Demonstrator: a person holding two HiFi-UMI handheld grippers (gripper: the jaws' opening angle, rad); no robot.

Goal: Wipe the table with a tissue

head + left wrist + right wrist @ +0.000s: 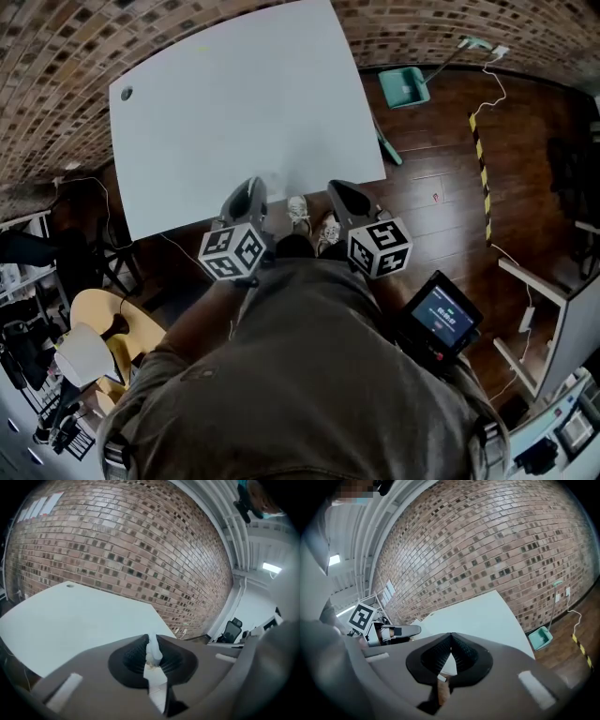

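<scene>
The white table (pixel 234 112) stretches ahead of me, bare but for a small round hole (pixel 127 93) at its far left corner. My left gripper (pixel 253 187) hovers at the table's near edge. In the left gripper view it (pixel 151 645) is shut on a small twisted white tissue (pixel 153 651), with the table (pixel 70 616) beyond. My right gripper (pixel 337 189) is beside it at the same edge. Its jaws (pixel 450 638) are shut with nothing between them, and the table (pixel 478 616) lies ahead.
A brick wall (pixel 117 541) backs the table. A teal dustpan (pixel 403 86) lies on the wooden floor at the right, near a yellow-black strip (pixel 481 173). A device with a lit screen (pixel 442 314) sits by my right side. A wooden chair (pixel 98 323) stands at the left.
</scene>
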